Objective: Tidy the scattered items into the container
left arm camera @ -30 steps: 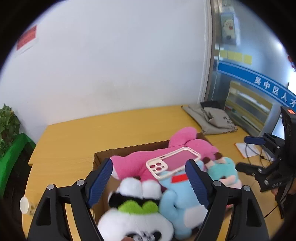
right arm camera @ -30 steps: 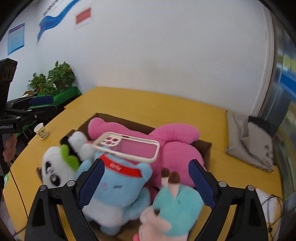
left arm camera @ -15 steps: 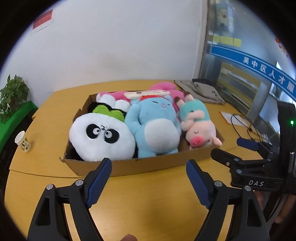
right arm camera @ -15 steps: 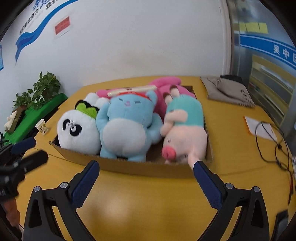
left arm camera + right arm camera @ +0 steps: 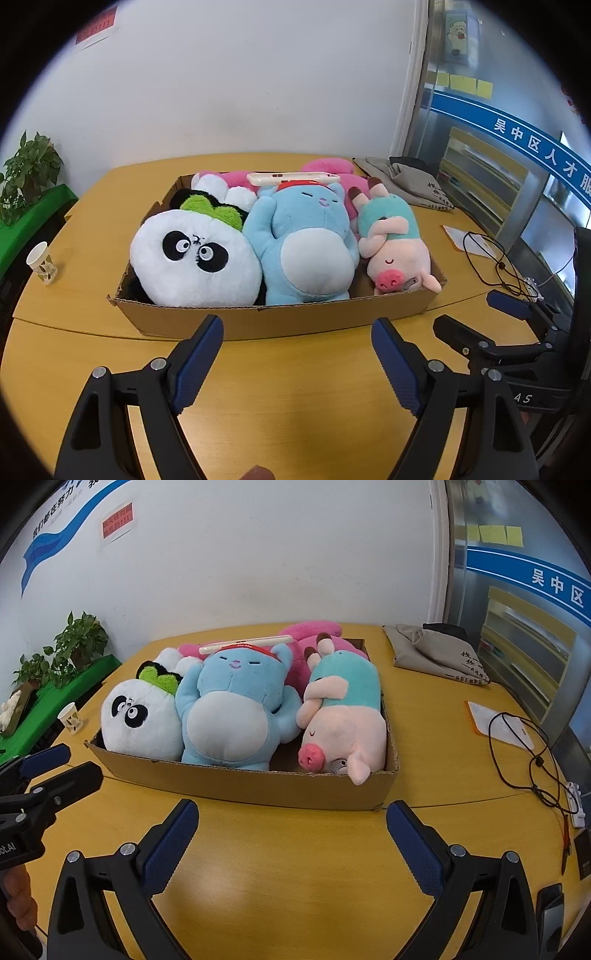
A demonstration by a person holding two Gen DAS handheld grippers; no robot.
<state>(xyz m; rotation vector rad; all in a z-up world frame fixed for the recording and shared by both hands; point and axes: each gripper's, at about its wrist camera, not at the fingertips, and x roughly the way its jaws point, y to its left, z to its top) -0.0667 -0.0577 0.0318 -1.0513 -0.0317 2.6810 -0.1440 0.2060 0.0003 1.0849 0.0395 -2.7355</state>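
A shallow cardboard box (image 5: 280, 322) (image 5: 258, 784) on the yellow table holds a panda plush (image 5: 192, 260) (image 5: 138, 720), a blue plush (image 5: 306, 243) (image 5: 231, 710), a pink pig plush (image 5: 397, 251) (image 5: 341, 723) and a pink plush (image 5: 332, 166) (image 5: 314, 629) behind them. A white phone case (image 5: 291, 178) (image 5: 245, 645) lies on top of the blue plush. My left gripper (image 5: 297, 349) is open and empty, just in front of the box. My right gripper (image 5: 291, 830) is open and empty too; it also shows at the right of the left wrist view (image 5: 495, 321).
A paper cup (image 5: 41, 262) (image 5: 70, 718) stands on the table's left. A grey cloth bag (image 5: 410, 181) (image 5: 436, 653) lies at the back right. A black cable (image 5: 491, 262) (image 5: 524, 749) and a paper (image 5: 498, 723) lie on the right. Plants (image 5: 62, 646) stand left.
Both grippers have drawn back from above the box to the table in front of it. The phone case stays on the plush toys.
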